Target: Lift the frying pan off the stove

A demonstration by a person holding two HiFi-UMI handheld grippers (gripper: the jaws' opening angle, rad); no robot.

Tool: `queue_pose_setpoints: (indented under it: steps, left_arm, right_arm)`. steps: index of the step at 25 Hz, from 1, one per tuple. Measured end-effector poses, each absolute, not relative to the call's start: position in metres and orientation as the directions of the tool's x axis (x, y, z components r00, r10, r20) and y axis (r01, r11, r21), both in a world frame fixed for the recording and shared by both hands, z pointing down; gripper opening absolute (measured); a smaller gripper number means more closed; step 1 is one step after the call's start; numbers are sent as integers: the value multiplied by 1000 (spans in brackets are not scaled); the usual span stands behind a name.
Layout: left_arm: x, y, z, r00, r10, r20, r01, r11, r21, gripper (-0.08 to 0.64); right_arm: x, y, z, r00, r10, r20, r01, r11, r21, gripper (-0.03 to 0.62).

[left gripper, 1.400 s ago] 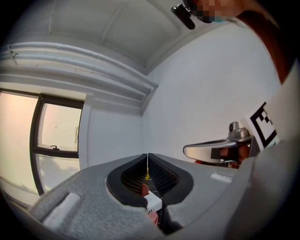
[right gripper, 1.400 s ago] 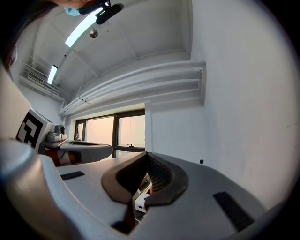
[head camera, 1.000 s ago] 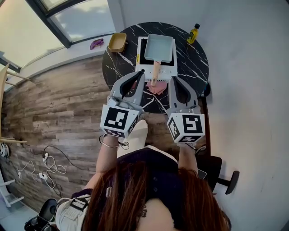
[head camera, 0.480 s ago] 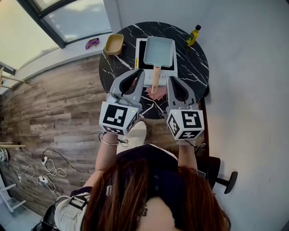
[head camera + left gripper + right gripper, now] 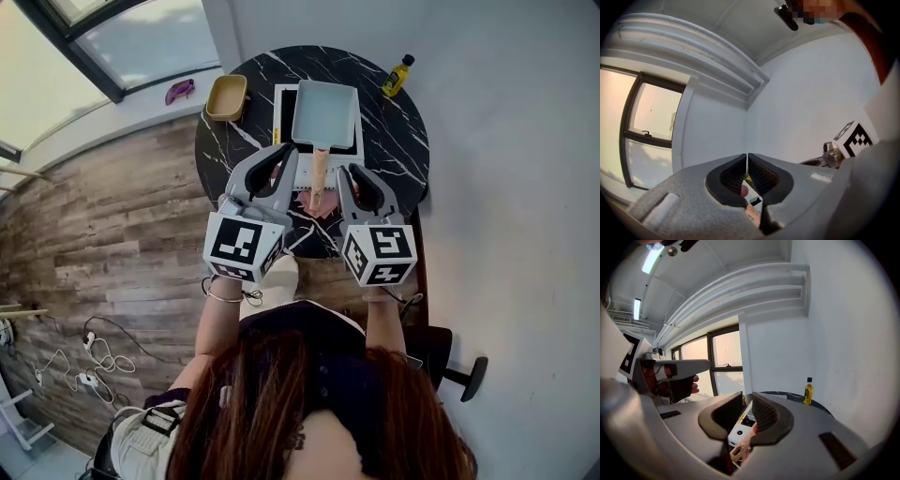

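The round dark worktop (image 5: 398, 141), upper centre of the head view, carried a white stove (image 5: 284, 98) with the pale blue frying pan (image 5: 325, 111) on it. Gripped only at the tip of its wooden handle (image 5: 319, 173), the pan could likely tilt or slip. The handle lay between your tools: the right tool (image 5: 345, 173) had just been opening its jaws, narrowly apart with nothing between them; the left tool (image 5: 289, 155) was closed and empty.

Head view steeply down over the table (image 5: 401, 131); both gripper views close, near-level, toward its stove (image 5: 280, 114).
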State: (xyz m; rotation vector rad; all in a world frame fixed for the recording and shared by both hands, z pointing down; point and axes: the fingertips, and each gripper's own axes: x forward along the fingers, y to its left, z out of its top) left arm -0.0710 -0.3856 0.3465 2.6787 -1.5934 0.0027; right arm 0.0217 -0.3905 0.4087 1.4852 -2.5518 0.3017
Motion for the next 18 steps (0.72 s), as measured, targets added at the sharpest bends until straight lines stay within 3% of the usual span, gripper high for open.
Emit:
queue_pose_setpoints:
  steps: [18]
  left_arm:
    - [-83, -425, 386, 481, -873, 83, -876, -477, 70, 15]
  right_arm:
    - [7, -433, 498, -488, -743, 457, -870, 455, -190, 141]
